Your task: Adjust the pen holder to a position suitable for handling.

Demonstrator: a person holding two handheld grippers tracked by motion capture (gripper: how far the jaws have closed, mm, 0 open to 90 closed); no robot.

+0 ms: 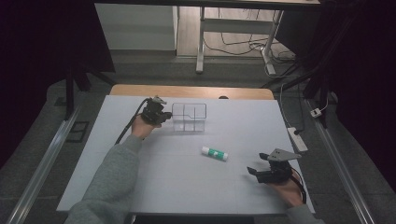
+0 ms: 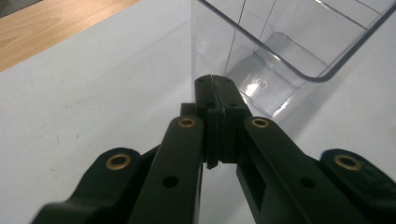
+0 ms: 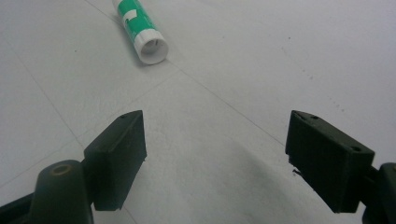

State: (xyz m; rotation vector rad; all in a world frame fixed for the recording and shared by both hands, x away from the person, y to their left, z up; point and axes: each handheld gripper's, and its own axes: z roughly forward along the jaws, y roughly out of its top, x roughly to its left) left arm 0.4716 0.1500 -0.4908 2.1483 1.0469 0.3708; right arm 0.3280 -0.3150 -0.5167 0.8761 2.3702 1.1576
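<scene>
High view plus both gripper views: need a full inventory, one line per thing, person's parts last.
Table: 1, white top, wooden edge at the far side.
Clear bin: 1, transparent plastic with inner dividers, far-centre of the table, nothing seen inside.
Glue stick: 1, white with green label, lying on its side, centre-right, apart from the bin.
Power strip: 1, white, off the table's right edge.
Desk frame: 1, white legs, background floor, cables beneath.
Left gripper: 1, black, jaws together, beside the bin's left wall.
Right gripper: 1, black, jaws apart, nothing between them, near-right, facing the glue stick.
Sleeve: grey, left forearm.
</scene>
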